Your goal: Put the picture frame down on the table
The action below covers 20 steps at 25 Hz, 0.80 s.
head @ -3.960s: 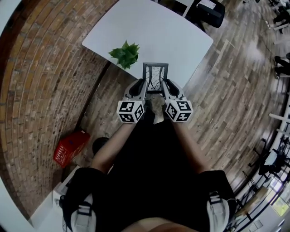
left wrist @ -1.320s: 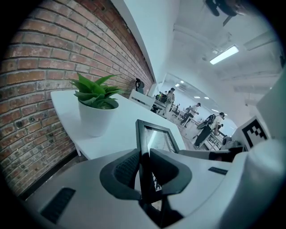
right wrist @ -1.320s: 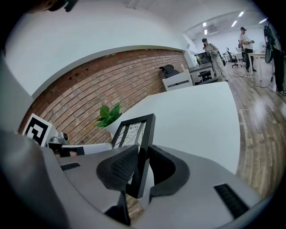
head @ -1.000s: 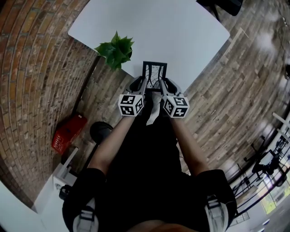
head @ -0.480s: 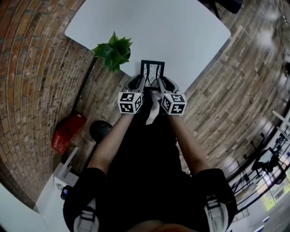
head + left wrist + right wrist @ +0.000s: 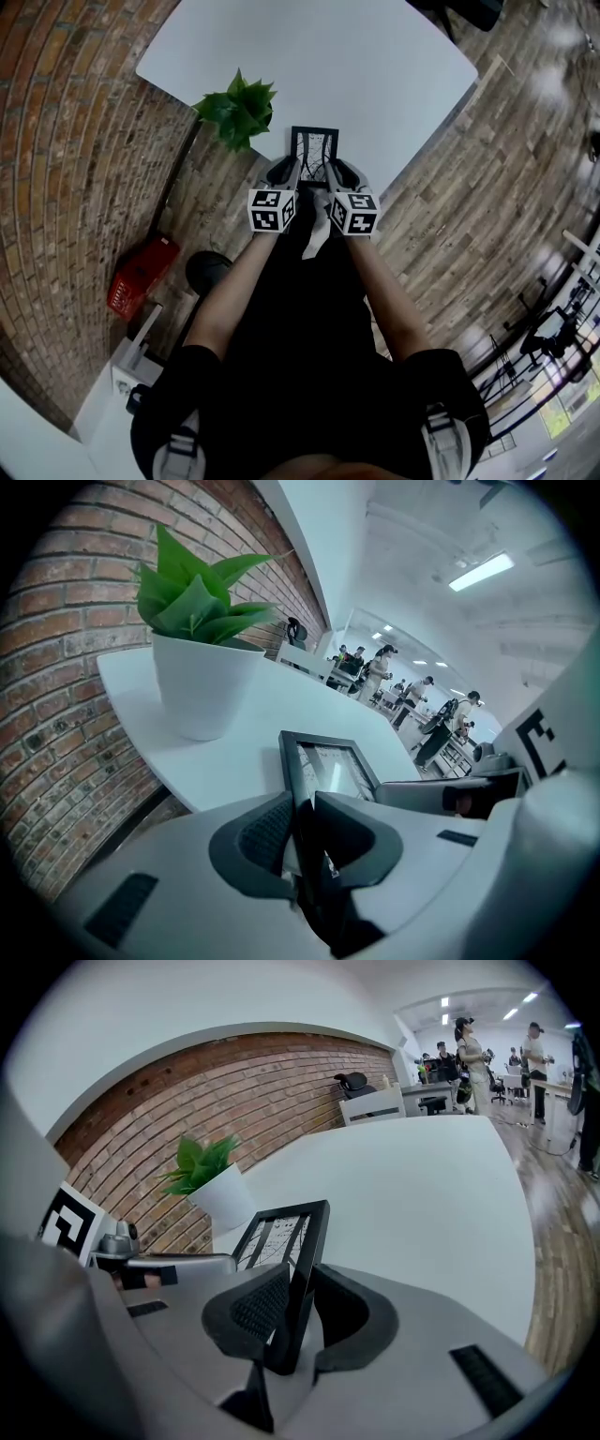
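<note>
- The picture frame was black-rimmed, with a line drawing behind the glass, and was held between both claws over the near edge of the white table.
- The left claw was clamped on the frame's left rail. In the left gripper view its ribbed pads pressed against that thin black edge, with only the rail's thickness between them.
- The right claw gripped the frame's right rail in the same way. In the right gripper view the rail stood pinched between the two dark pads.
- The frame leaned back with its top end reaching out over the tabletop. I could not tell whether its lower end touched the table.
- A potted plant in a white pot stood at the same table edge, near the frame on the left claw's side and apart from it.
- Both marker cubes faced up in the head view, with the person's forearms running back from them.
- A red crate lay on the floor by the brick wall, well apart from the table.
- The frame showed its glass side towards the plant in the right gripper view.
</note>
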Tool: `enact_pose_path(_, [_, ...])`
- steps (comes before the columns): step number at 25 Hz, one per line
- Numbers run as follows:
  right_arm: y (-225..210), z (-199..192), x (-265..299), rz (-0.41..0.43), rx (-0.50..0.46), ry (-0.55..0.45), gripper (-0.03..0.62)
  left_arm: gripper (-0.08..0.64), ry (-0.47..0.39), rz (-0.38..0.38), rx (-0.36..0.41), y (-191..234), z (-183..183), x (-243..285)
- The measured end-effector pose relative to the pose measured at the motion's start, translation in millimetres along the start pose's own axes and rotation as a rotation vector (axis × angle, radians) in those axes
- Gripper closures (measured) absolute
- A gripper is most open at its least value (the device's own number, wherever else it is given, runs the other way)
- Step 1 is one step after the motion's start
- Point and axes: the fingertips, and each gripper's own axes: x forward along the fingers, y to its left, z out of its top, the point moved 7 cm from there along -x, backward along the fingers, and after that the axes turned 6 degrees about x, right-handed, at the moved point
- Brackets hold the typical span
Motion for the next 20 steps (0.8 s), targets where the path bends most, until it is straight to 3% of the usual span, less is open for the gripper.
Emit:
enact_pose_path(4, [-0.6, 0.5, 1.6, -0.003, 0.004, 0.009, 0.515, 0.479, 0.005, -0.006, -0.006, 1.6, -0.7, 2.3])
enact_pose_path(8, [0.1, -0.1, 4.0, -0.012, -0.008, 0.038, 0.511, 0.477, 0.012, -0.027, -0.061, 5.2, -3.3, 2.9])
enact_pose_path(20, [1.0, -0.4, 7.2, -0.049, -0.003, 0.047, 0.499, 0.468, -0.008, -0.05, -0.024, 8.5, -2.5, 2.4])
